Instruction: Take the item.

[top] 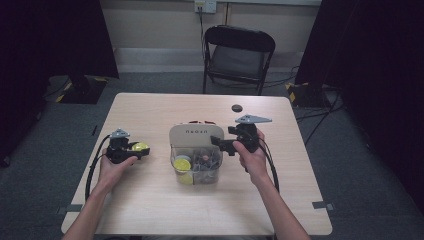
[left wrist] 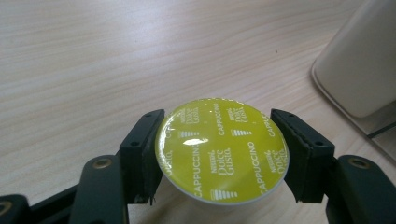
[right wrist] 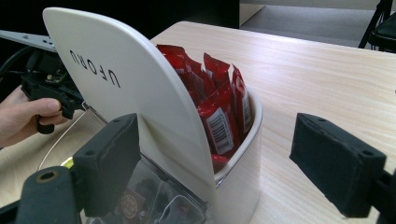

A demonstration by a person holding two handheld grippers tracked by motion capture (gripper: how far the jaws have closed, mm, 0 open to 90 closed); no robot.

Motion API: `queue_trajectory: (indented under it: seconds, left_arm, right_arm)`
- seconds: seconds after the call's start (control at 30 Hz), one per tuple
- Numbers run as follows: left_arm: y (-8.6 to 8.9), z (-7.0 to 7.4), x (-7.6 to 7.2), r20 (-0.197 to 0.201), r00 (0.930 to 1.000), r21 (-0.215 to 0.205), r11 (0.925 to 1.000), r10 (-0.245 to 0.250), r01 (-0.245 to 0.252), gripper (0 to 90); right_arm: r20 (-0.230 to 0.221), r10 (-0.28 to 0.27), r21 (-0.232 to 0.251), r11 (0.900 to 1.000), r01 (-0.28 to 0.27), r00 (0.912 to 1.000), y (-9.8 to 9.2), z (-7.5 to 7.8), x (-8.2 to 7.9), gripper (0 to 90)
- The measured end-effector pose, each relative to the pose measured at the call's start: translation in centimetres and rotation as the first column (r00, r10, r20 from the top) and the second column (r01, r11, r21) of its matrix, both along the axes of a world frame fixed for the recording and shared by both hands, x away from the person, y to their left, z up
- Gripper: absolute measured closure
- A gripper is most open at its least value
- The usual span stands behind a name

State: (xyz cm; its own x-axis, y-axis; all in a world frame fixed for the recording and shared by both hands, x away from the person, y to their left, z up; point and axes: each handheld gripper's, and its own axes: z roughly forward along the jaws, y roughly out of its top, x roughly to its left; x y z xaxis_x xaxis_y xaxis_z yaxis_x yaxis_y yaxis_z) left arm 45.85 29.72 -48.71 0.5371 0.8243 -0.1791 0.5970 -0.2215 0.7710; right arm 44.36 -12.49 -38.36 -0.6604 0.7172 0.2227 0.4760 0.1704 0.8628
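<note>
Dark-curtained room, grey floor, folding chair (top: 239,55) behind a pale wood desk (top: 150,200); person w/ a hand-held gripper in each hand.

Left hand-held gripper (left wrist: 219,151) is clamped on a yellow capsule (left wrist: 221,149), foil lid printed "Cappuccino", held by its rim btwn both jaws just above the desk, left of the organiser (top: 196,136). Right hand-held gripper (right wrist: 231,163) has jaws wide apart, gripping nothing, at the organiser's right side near its white curved back panel marked "UFORU". Red sachets (right wrist: 219,105) stand upright in the white rear compartment. Clear front bin (top: 196,167) holds another yellow capsule & some darker ones. Small dark disc (top: 237,108) lies on the desk toward the far edge, well apart from the rest.
</note>
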Motion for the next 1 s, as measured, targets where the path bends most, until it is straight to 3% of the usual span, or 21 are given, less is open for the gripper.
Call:
queue_trajectory:
  seconds: [0.37, 0.63, 0.87, 1.0]
  left_arm:
    - [-0.1, -0.7, 0.2, -0.032, 0.9994, 0.003, 1.0000, -0.009, 0.009, 37.0]
    - [-0.2, -0.6, 0.1, -0.031, 0.9995, -0.008, 1.0000, 0.000, 0.000, 27.5]
    - [0.4, 0.3, -0.5, -0.027, 0.9996, -0.037, 0.9993, 0.008, -0.009, 24.6]
    - [0.8, 1.0, -1.2, -0.005, 1.0000, -0.039, 0.9992, 0.008, -0.008, 25.0]
  right_arm:
    - [-0.013, 0.019, 0.006, 1.000, -0.019, 0.9997, 0.1, 0.0, 0.1, 15.2]
    - [-0.015, 0.025, 0.004, 1.000, -0.025, 0.9996, 0.3, -0.1, 0.1, 15.2]
    - [-0.018, 0.035, -0.001, 0.999, -0.035, 0.9992, 0.3, -0.2, 0.1, 15.2]
    - [-0.016, 0.034, -0.004, 0.999, -0.034, 0.9993, 0.4, -0.2, 0.1, 15.2]
